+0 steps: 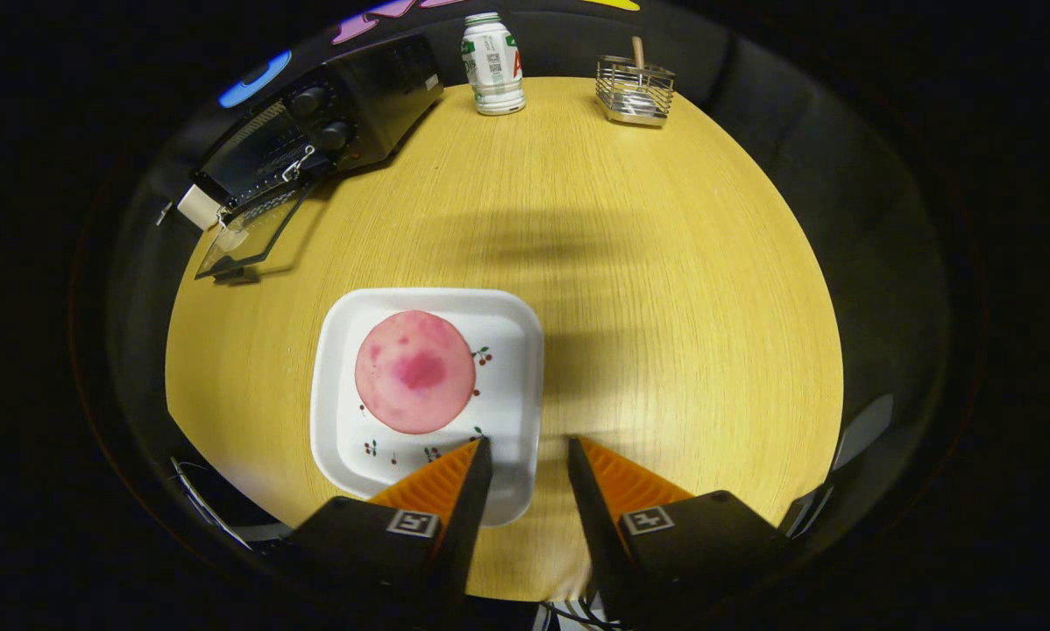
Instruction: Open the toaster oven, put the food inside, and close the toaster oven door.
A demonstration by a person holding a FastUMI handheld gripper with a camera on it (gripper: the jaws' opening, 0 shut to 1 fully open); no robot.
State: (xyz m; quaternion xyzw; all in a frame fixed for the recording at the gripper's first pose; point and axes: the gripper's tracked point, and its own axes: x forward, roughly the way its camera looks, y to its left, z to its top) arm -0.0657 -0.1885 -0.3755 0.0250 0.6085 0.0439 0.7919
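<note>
Toaster oven sits at far left corner of the round wooden table, well beyond the fingers and off to their left. Dark body, two knobs on front panel. Its glass door is dropped open, hanging down toward the tabletop; a small metal clip or hook shows near the door's top edge. Can't tell what's inside the cavity, too dark.

Nearer, just ahead of the fingers and mostly left of them: white square plate w/ small cherry prints. On it lies the food, a round flat pink piece w/ darker red blotch mid-surface, resting toward the plate's far-left part.

Gripper hovers above the table's near edge, fingers spread apart w/ a clear gap, holding nothing. Left fingertip overlaps the plate's near-right corner in view; whether it touches, can't tell. Right fingertip is over bare wood just right of the plate.

Far side, roughly straight ahead: white bottle w/ green label, upright. Right of it, a wire metal basket w/ a wooden stick standing in it. Both well apart from plate and oven.
</note>
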